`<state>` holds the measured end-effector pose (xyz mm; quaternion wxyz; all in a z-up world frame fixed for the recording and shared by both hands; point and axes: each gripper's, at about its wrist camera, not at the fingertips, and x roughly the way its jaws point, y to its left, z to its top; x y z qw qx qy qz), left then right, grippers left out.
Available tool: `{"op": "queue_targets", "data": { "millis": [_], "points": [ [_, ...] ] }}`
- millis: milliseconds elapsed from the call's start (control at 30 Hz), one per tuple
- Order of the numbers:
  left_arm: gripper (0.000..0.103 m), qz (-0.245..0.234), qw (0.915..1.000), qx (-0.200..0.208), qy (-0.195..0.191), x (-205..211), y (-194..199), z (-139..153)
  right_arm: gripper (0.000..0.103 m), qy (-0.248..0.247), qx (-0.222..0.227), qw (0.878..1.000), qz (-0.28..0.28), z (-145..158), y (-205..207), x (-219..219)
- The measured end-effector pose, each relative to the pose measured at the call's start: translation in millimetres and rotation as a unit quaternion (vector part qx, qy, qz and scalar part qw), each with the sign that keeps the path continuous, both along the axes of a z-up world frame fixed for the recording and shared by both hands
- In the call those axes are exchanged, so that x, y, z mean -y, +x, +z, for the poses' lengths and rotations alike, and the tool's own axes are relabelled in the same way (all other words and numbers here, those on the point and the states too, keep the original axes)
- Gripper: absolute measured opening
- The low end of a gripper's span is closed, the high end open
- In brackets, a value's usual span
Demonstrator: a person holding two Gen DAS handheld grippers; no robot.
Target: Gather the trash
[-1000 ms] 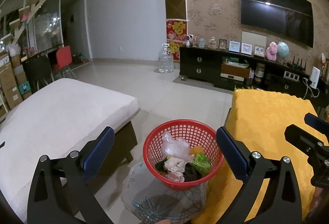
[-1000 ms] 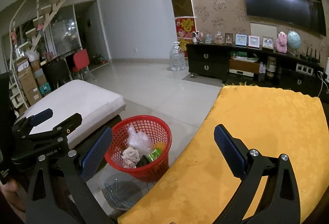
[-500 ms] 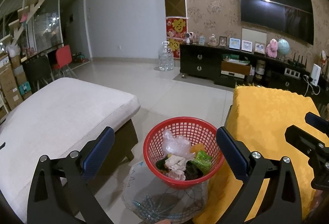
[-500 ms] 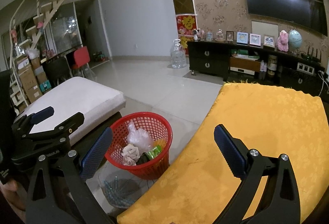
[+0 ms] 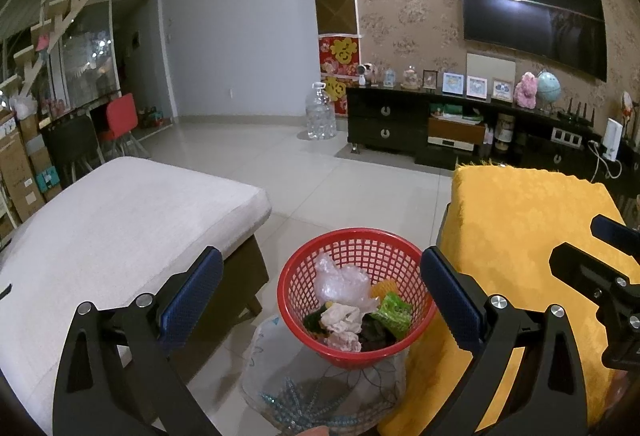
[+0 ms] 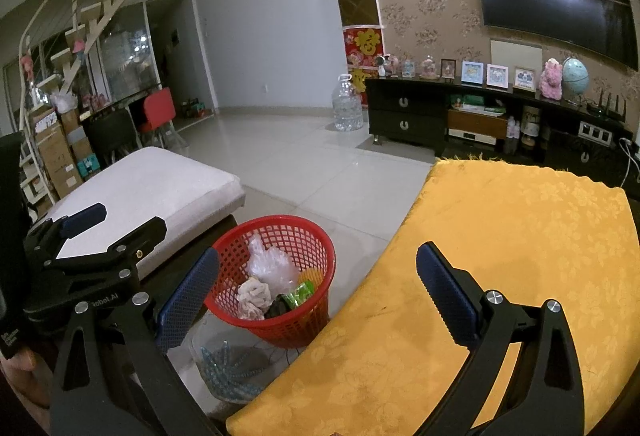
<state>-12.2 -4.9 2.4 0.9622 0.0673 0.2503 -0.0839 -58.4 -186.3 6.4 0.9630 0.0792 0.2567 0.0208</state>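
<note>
Trash (image 5: 352, 302) lay heaped in the red mesh basket (image 5: 356, 248) on the floor between the grey ottoman (image 5: 120, 220) and yellow-covered table (image 6: 520, 236). Left gripper (image 5: 320, 292) and right gripper (image 6: 316, 288) hung above, fingers apart and empty; collection looked finished, so any next move called for finding leftover litter.

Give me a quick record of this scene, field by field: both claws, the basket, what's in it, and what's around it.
left claw: open, empty, above the basket
right claw: open, empty, over the yellow cloth's edge
red basket: upright, on a clear round stand
contents: clear crumpled plastic, white crumpled paper, green wrapper
basket's left: white cushion
basket's right: yellow cloth, nothing on it
floor: pale tiles
</note>
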Motion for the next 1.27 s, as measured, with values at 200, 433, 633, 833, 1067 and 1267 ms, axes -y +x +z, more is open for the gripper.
{"op": "queue_targets", "data": {
  "millis": [200,433,633,833,1067,1267],
  "points": [
    [0.095,-0.002,1.0,0.004,0.0,0.5,-1.5,1.8,0.096,0.0,-0.001,1.0,0.001,-0.3,0.1,-0.8],
    [0.095,-0.003,1.0,0.002,0.002,2.6,-1.5,5.9,0.096,-0.001,-0.004,1.0,0.005,-9.0,-3.0,-3.9],
    [0.095,-0.001,1.0,0.001,0.001,2.5,-0.5,4.9,0.096,0.0,-0.007,1.0,0.006,-11.7,-3.3,-5.9],
    [0.095,-0.007,0.9999,0.015,-0.004,2.1,-4.8,5.8,0.096,0.0,-0.008,1.0,0.005,-12.4,-5.0,-7.1],
    [0.095,-0.008,1.0,-0.001,0.003,1.7,1.5,2.8,0.096,0.011,-0.016,1.0,-0.001,-20.1,-9.0,0.6],
    [0.095,-0.009,0.9999,-0.01,0.01,4.1,0.8,2.2,0.096,-0.005,-0.06,0.992,-0.11,-53.1,-19.1,74.1]
  ]
}}
